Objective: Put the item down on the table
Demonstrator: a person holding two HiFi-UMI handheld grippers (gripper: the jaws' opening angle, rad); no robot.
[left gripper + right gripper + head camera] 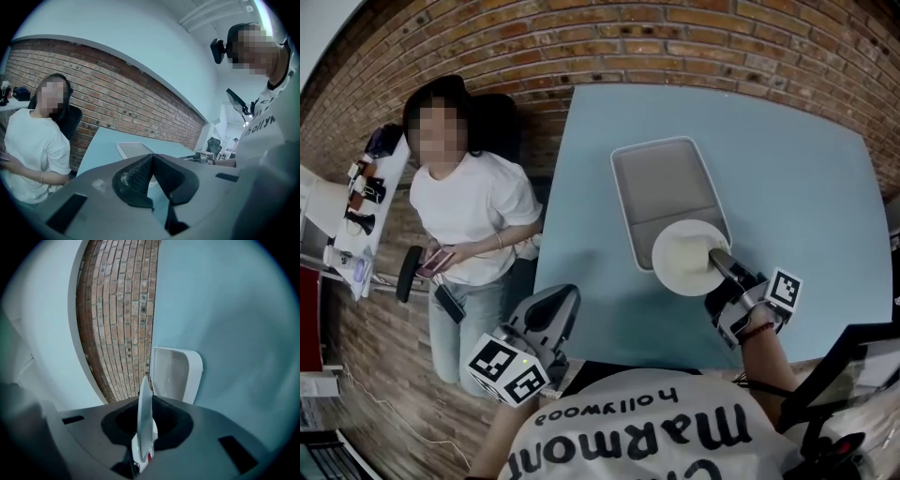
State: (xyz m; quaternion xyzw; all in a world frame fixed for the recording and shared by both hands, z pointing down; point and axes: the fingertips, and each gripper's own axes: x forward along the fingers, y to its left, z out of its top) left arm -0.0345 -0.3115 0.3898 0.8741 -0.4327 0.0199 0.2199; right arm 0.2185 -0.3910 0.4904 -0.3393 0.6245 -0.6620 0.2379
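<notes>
Your right gripper (724, 265) grips the plate (682, 257) by its rim, over the tray's (661, 178) near end. Your left gripper (558, 305) sits near-left of the tray, jaws clenched, empty.

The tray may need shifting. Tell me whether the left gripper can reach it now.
Probably yes: only bare table lies between the left gripper and the tray's left rim; the plate held by the right gripper overlaps just its near end.

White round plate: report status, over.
Right gripper shut on white round plate's rim. Left gripper shut, empty. Plate overlaps grey rectangular tray's near end.
</notes>
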